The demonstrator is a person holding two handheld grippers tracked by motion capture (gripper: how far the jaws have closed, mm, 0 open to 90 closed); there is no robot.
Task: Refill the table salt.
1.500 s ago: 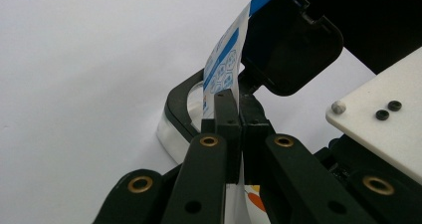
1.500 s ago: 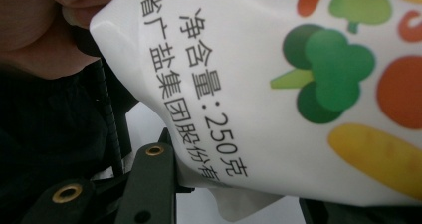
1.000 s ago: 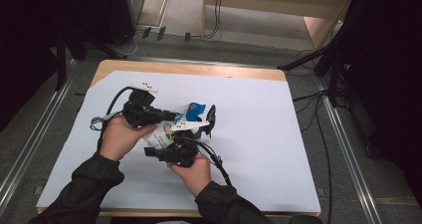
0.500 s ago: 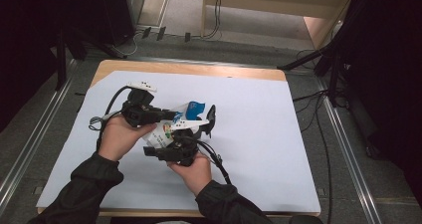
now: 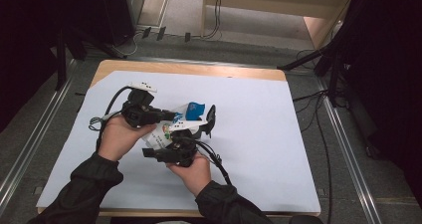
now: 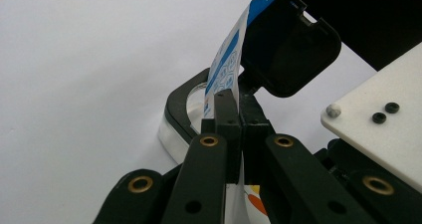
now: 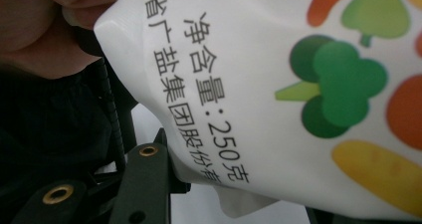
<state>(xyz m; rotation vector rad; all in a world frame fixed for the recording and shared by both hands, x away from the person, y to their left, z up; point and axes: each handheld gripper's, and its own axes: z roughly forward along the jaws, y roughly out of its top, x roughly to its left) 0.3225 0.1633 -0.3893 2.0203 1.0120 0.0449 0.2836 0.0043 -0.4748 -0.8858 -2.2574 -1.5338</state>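
A white pouch (image 5: 171, 128) printed with vegetables and a blue top (image 5: 194, 108) hangs just above the middle of the tabletop (image 5: 259, 134), between both tools; what it holds cannot be seen, since its walls are opaque.

The left tool (image 5: 171, 117), at about 10 o'clock from the tabletop's centre, points toward 3 o'clock and has its jaws pressed together on the pouch's upper edge; in the left gripper view (image 6: 234, 122) the thin blue-and-white film (image 6: 226, 64) rises straight up out of the pinch. The right tool (image 5: 206, 122), just at 5 o'clock of the left one, reaches toward 1 o'clock along the pouch's lower side. Its jaws have just been opening a little and stand apart with the pouch between them; whether the pads press on it cannot be told.

Round about: a white sheet covers the tabletop, with a wooden strip (image 5: 199, 69) bare at 12 o'clock. Black cables (image 5: 112, 104) loop from the tools at 9 o'clock and 5 o'clock. Nothing else lies on the sheet near the pouch.

Close up in the right gripper view, the pouch (image 7: 278, 99) is glossy white with black Chinese print reading 250 grams, green broccoli (image 7: 338, 84), an orange carrot shape (image 7: 378, 174), and a creased lower corner (image 7: 239, 206). The left hand (image 7: 45, 25) shows at 10 o'clock there.
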